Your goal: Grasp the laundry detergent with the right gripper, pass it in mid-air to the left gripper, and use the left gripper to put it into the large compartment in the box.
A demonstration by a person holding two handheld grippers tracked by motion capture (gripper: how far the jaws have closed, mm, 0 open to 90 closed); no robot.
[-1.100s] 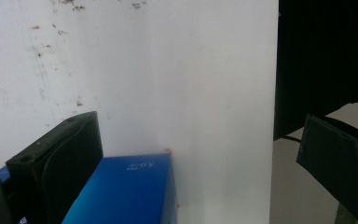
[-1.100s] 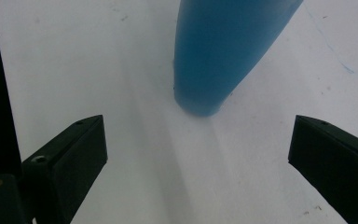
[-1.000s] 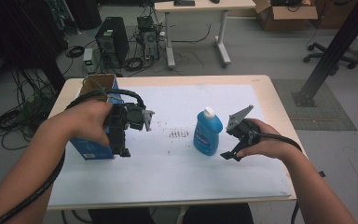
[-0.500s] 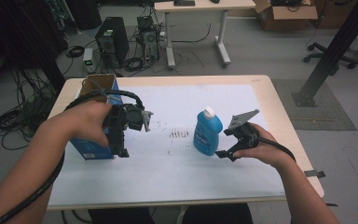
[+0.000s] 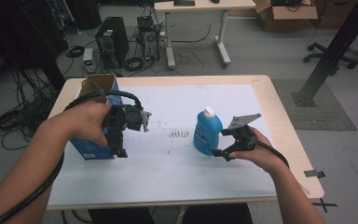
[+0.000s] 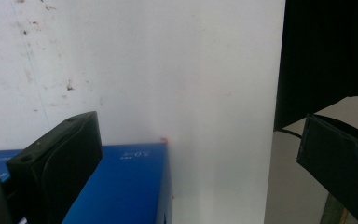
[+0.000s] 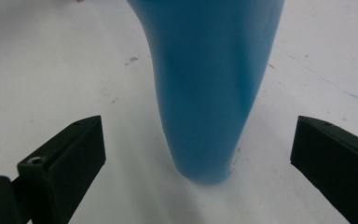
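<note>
Blue bottle (image 7: 212, 88) is seen upright on the counter (image 5: 270, 186), between the wide-open jaws of the right gripper (image 7: 198, 154), untouched. Left gripper (image 6: 191, 154), also open w/ nothing held, is poised at a blue box (image 6: 121, 186). For a clean grasp, bottle should be centred before closing.

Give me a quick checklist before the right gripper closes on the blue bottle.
1. Right gripper open: ok.
2. Bottle between its fingers: ok, roughly centred.
3. Bottle upright on the table: ok.
4. Cap on: ok; tightness cannot tell.
5. Left gripper away from the bottle: ok, it is over at the box.
6. Fingers far enough along the bottle: cannot tell.
</note>
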